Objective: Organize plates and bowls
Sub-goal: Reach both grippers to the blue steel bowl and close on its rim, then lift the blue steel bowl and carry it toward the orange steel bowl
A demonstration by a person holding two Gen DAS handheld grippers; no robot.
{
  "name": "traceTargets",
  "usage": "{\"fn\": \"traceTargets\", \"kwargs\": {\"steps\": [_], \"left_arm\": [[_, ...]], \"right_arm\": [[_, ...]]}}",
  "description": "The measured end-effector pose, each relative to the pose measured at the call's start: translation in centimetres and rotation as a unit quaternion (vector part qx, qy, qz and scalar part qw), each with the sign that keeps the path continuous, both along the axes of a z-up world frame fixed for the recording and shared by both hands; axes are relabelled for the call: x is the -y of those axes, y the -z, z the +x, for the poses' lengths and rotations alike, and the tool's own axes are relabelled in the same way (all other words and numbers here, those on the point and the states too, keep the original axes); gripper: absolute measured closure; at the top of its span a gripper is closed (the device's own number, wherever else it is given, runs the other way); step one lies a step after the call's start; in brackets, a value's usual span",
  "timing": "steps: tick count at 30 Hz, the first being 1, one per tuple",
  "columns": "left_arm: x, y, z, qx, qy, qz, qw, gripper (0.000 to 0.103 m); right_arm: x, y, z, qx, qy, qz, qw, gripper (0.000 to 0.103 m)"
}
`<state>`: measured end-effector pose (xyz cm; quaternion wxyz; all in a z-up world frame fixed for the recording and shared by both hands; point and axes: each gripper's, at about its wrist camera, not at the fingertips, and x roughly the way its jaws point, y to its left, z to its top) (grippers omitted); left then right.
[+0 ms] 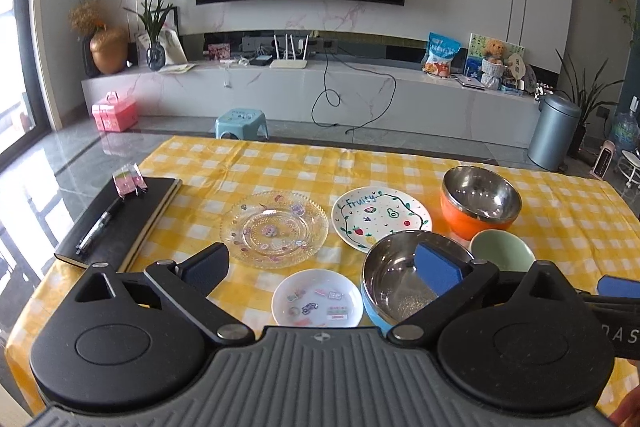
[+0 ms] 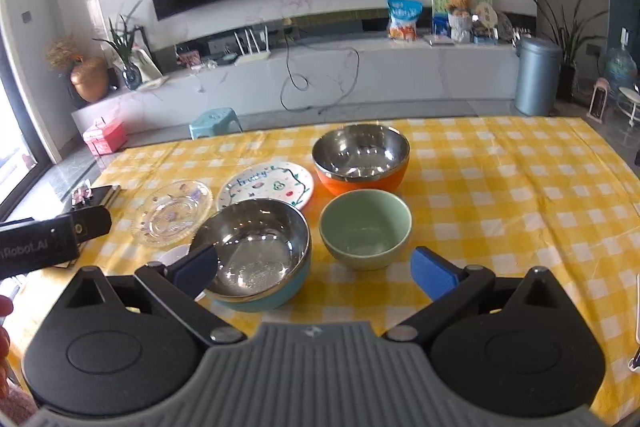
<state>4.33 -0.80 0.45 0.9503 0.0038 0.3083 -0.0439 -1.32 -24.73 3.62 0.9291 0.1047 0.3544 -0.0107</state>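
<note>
On the yellow checked tablecloth [image 1: 280, 163] lie a clear glass plate [image 1: 274, 227], a white "Fruity" plate [image 1: 380, 219], a small white sticker plate [image 1: 316, 299], a blue steel-lined bowl [image 1: 400, 283], an orange steel-lined bowl [image 1: 480, 203] and a green bowl [image 1: 502, 251]. My left gripper [image 1: 320, 267] is open and empty above the small white plate. My right gripper [image 2: 316, 271] is open and empty, near the blue bowl [image 2: 256, 255] and the green bowl [image 2: 366, 227]. The orange bowl [image 2: 360, 159], the "Fruity" plate [image 2: 268, 185] and the glass plate [image 2: 172, 213] lie beyond.
A black notebook [image 1: 120, 227] with a pen [image 1: 100, 227] and a pink clip lies at the table's left edge. Beyond the table stand a blue stool [image 1: 240, 123], a pink box [image 1: 114, 113] and a grey bin [image 1: 554, 131].
</note>
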Motion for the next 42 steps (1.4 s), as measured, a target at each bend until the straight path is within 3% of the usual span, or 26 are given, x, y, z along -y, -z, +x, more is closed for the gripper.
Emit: {"fn": "traceTargets", "kwargs": {"steps": [8,12,15,20,22,25,29,31,33,39,42], "left_arm": [[0.1,3.3,3.2,-0.056,0.016,-0.022,0.9981,0.0],[-0.5,4.9,4.5,-0.089,0.018,-0.071,0.9933,0.0],[-0.6,5.6,5.4,-0.113,0.02,-0.108,0.9875,0.0],[-0.4,6.5,6.2,-0.142,0.024,-0.134,0.9804,0.002],[-0.3,6.9,6.5,-0.151,0.025,-0.139,0.9783,0.013],[-0.1,7.3,6.7,-0.158,0.03,-0.143,0.9767,0.026],[0.0,7.6,6.9,-0.164,0.031,-0.149,0.9747,0.045],[0.1,7.7,6.9,-0.165,0.032,-0.15,0.9743,0.055],[0.2,7.7,6.8,-0.165,0.034,-0.149,0.9744,0.067],[0.5,7.6,6.7,-0.161,0.036,-0.134,0.9772,0.088],[0.6,7.6,6.6,-0.16,0.039,-0.131,0.9775,0.088]], "right_arm": [[-0.1,3.2,4.9,-0.054,0.018,0.02,0.998,0.002],[0.1,4.3,6.5,-0.082,0.035,0.02,0.996,0.003],[0.6,5.1,7.3,-0.102,0.048,0.051,0.992,0.003],[-0.2,6.2,8.3,-0.124,0.043,0.055,0.99,0.019],[-0.6,6.7,8.5,-0.131,0.043,0.048,0.989,0.031],[-0.4,7.0,8.6,-0.14,0.047,0.057,0.987,0.042],[-0.6,7.1,8.6,-0.136,0.045,0.054,0.988,0.049],[-0.6,7.3,8.7,-0.136,0.043,0.052,0.988,0.061],[-0.6,7.3,8.6,-0.133,0.041,0.057,0.989,0.064],[-1.2,7.2,8.4,-0.12,0.026,0.047,0.991,0.079],[-1.3,7.2,8.4,-0.119,0.023,0.048,0.991,0.089]]}}
